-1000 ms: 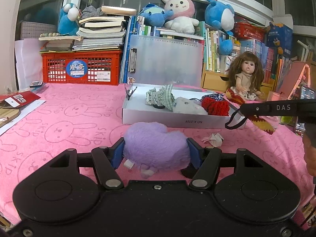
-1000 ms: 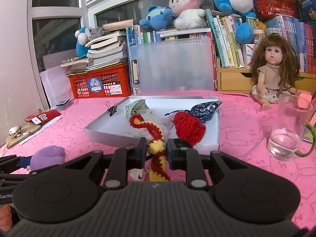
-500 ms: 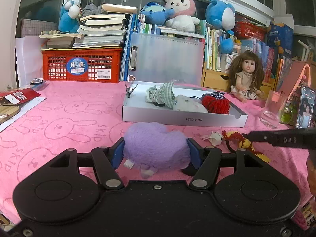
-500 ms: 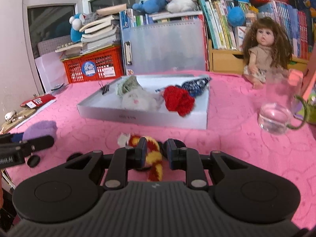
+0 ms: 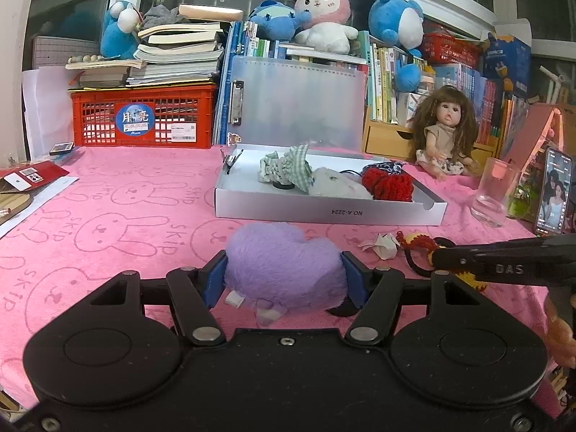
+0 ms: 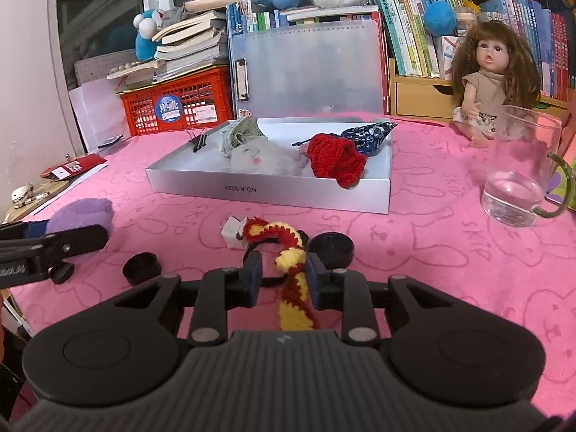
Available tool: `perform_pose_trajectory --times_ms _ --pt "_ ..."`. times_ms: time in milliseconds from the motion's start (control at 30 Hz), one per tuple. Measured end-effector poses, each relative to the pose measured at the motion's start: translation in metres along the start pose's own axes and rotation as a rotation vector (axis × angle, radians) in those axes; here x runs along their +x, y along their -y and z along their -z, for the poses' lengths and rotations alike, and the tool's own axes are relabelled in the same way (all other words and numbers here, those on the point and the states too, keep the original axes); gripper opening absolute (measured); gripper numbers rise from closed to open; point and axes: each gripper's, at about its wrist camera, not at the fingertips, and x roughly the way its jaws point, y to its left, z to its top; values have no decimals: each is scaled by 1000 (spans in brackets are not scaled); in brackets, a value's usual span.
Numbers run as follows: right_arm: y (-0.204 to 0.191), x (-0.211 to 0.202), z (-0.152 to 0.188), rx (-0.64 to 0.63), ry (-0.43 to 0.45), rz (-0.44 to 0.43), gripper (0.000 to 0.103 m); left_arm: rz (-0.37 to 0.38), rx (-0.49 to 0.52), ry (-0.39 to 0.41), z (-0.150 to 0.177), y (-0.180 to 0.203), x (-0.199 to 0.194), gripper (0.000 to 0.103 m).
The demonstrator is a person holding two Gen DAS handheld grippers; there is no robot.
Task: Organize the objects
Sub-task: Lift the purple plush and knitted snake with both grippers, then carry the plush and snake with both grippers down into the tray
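A second ago the right gripper (image 6: 280,275) pinched the red-and-yellow knitted cord (image 6: 288,259) above the white box (image 6: 273,189); now it is lower, near the pink cloth (image 6: 432,252), and its jaws are opening, with the cord lying loose between them on the cloth. The left gripper (image 5: 284,280) has not moved and is clamped on the fluffy purple heart (image 5: 280,262). In the shallow box lie a red knitted piece (image 6: 334,160) and a grey plush (image 6: 262,158). Behind are books and a doll (image 6: 493,79).
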Motion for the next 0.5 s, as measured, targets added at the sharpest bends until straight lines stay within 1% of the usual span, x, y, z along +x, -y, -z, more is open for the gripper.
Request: perform_pose_trajectory --times_ms 167,267,300,333,367,500 --pt "0 16 -2 19 -30 29 49 -3 -4 -4 0 -1 1 63" --pt "0 20 -3 16 -26 32 50 -3 -8 -6 0 -2 2 63" --pt "0 21 -3 16 -26 33 32 -3 -7 -5 0 -2 2 63" --pt "-1 21 -4 19 -26 30 26 -3 -5 -4 0 -2 2 63" --pt "-1 20 -5 21 -28 27 24 -2 -3 -3 0 -2 2 63" --pt "-6 10 -9 -4 3 12 24 10 -5 2 -7 -3 5 63"
